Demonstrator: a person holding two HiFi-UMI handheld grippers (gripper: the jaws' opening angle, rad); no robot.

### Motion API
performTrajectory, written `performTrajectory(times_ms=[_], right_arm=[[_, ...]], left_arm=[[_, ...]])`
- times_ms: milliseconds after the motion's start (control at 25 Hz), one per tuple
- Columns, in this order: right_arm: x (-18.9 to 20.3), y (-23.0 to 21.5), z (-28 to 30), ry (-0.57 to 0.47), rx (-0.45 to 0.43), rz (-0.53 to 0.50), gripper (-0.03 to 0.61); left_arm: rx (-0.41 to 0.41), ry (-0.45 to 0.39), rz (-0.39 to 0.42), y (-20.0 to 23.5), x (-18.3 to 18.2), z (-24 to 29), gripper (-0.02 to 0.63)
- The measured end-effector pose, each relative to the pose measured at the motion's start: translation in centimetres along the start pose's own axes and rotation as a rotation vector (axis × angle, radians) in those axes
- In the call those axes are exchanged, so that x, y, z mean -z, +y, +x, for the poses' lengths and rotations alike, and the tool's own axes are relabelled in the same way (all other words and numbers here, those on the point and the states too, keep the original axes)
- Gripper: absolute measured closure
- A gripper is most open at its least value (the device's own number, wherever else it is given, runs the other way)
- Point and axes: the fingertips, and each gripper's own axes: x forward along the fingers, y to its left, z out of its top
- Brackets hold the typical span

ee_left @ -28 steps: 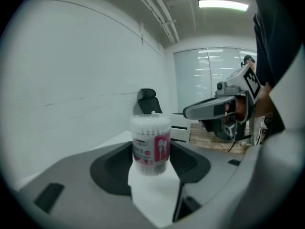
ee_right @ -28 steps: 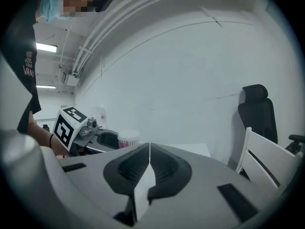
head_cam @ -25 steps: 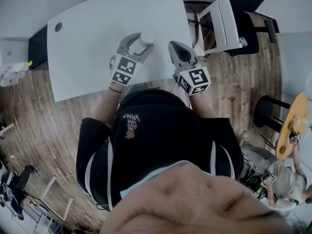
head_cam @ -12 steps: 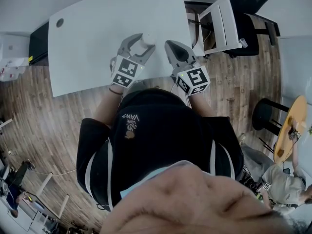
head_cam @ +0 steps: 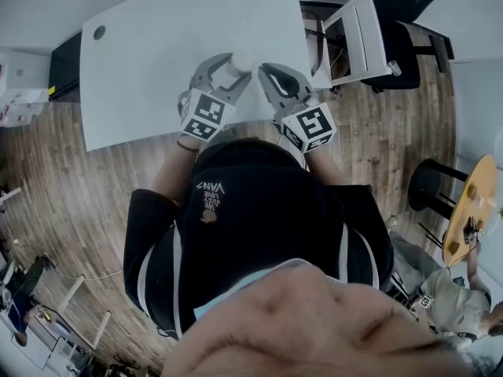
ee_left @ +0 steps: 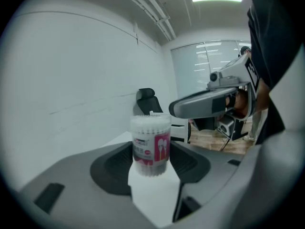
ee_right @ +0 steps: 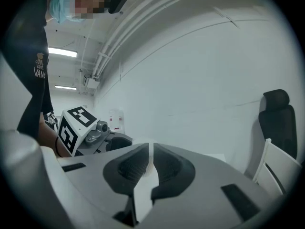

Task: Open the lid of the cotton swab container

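The cotton swab container (ee_left: 151, 144) stood upright on the white table (head_cam: 157, 45), clasped round its body by the left gripper (ee_left: 152, 155), likely to steady it while its lid (ee_left: 150, 120) remained on. The right gripper (ee_right: 149, 159), jaws pressed together and empty, had swung nearer the container than a second before.

Tabletop (head_cam: 149, 69) free leftward; container (ee_left: 150, 142) fills left tool (ee_left: 151, 165); chair (head_cam: 357, 38) rightward.

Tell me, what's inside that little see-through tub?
White cotton swabs, standing upright, show through the clear cotton swab container. Its pink label covers their middles, so the sticks cannot be seen.
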Motion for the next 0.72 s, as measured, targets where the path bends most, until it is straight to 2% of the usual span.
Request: performTrajectory(times_ms=[80, 160, 520, 720], right_arm=[[-0.2, 0.4, 0.2, -0.004, -0.018, -0.01, 0.527], [-0.3, 0.8, 0.5, 0.001, -0.039, -0.027, 0.437], [0.4, 1.2, 1.8, 0.064, -0.094, -0.062, 0.345], [0.5, 1.5, 2.4, 0.083, -0.114, -0.088, 0.339]], left_arm=[[-0.004, 0.001, 0.011, -0.1, -0.1, -0.2, 0.365], [-0.007, 0.005, 0.018, 0.0, -0.1, -0.3, 0.365], [-0.011, 0.03, 0.109, 0.0, 0.1, -0.1, 0.365], [-0.003, 0.033, 0.154, -0.1, 0.4, -0.1, 0.365]])
